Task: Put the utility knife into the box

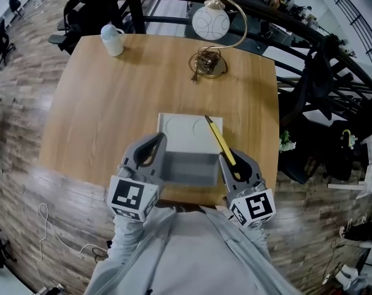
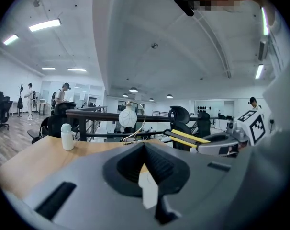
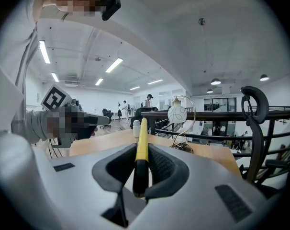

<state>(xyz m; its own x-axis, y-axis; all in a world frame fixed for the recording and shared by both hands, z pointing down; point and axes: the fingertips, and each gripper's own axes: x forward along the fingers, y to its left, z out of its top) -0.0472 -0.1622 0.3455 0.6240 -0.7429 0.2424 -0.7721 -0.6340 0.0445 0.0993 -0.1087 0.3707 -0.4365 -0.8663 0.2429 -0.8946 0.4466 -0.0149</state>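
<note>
Left gripper (image 1: 159,139): jaws closed together at the open box's (image 1: 187,168) left edge; a grip on it cannot be confirmed. Right gripper (image 1: 226,156): jaws clamped on utility knife (image 1: 217,136), held over the box's right side, rear end hidden.

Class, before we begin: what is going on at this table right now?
A person holds a gripper in each hand over a wooden table. The right gripper is shut on a yellow knife, which points out over the right side of the open box; the knife is not in the box yet. The left gripper sits at the box's left edge and seems to pinch its wall, probably to steady it. A lamp and a bottle stand at the far edge.
</note>
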